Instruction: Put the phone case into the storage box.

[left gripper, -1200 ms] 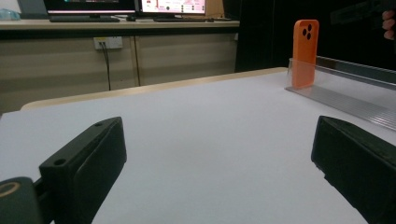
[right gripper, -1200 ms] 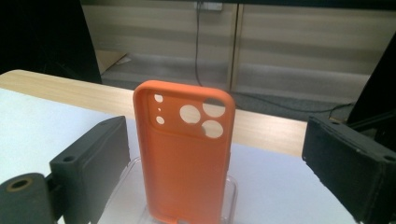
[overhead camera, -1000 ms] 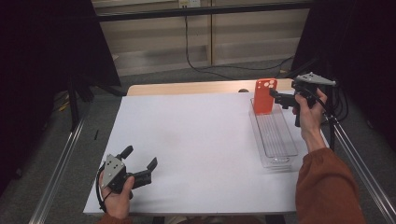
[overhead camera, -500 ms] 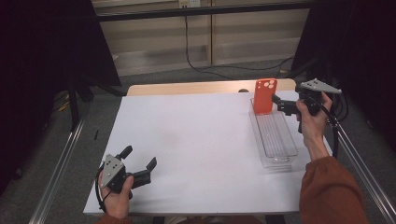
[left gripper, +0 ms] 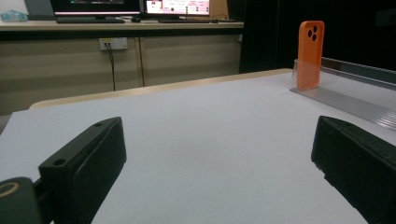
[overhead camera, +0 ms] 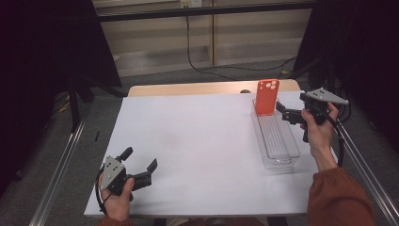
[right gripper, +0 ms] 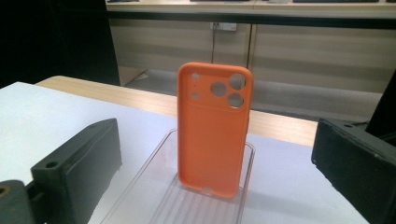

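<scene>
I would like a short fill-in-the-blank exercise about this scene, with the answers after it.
1. The phone case is ____ in colour.
2. It stands upright at the far end of a clear plastic ____.
3. The left gripper has its jaws ____.
4. The right gripper holds ____.

Answers: orange; tray; open; nothing

Table (overhead camera: 207, 88) — pale wood top, a strip of it bare along the far edge. A white sheet (overhead camera: 202, 146) covers nearly all the rest. On the sheet's right side lies a clear plastic tray (overhead camera: 277, 141), long and narrow, running near-to-far, ribbed floor. Landmark: the tray. An orange phone case (overhead camera: 267, 97) stands upright at the tray's far end — camera holes uppermost. Left of the tray, the sheet is bare white.
</scene>
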Demonstrator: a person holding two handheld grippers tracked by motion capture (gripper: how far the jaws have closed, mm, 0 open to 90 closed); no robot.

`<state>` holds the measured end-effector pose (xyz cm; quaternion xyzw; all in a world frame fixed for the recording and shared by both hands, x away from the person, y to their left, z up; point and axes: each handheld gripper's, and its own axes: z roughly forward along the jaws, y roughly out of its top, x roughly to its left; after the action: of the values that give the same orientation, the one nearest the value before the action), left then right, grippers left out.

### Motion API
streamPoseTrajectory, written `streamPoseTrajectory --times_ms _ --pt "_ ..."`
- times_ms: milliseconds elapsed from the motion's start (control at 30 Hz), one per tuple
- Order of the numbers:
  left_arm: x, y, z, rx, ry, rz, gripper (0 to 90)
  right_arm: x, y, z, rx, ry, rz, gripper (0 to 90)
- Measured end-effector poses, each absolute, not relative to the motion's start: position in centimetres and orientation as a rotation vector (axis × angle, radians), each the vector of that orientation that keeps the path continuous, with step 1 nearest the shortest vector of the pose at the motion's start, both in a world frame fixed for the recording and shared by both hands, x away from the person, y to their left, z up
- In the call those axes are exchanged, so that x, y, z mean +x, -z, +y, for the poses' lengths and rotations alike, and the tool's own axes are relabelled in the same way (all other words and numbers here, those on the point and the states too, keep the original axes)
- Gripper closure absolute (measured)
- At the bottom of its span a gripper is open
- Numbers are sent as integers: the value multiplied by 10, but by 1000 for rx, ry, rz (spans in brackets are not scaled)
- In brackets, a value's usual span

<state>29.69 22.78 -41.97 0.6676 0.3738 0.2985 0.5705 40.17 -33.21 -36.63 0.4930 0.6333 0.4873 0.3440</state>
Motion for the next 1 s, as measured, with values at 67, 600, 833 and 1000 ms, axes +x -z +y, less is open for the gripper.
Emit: streamPoseTrajectory --times_ms 67,600,833,1000 --pt "296 420 229 1562 -706 878 31 397 367 -331 1271 -1271 1643 7" --pt "294 420 229 1564 -732 888 29 360 371 -322 1209 -1283 1623 4" --pt "294 419 229 1555 -720 893 29 342 375 -318 1204 -1299 1609 2" --pt "294 419 229 1551 -693 889 30 332 383 -316 1223 -1294 1606 2"
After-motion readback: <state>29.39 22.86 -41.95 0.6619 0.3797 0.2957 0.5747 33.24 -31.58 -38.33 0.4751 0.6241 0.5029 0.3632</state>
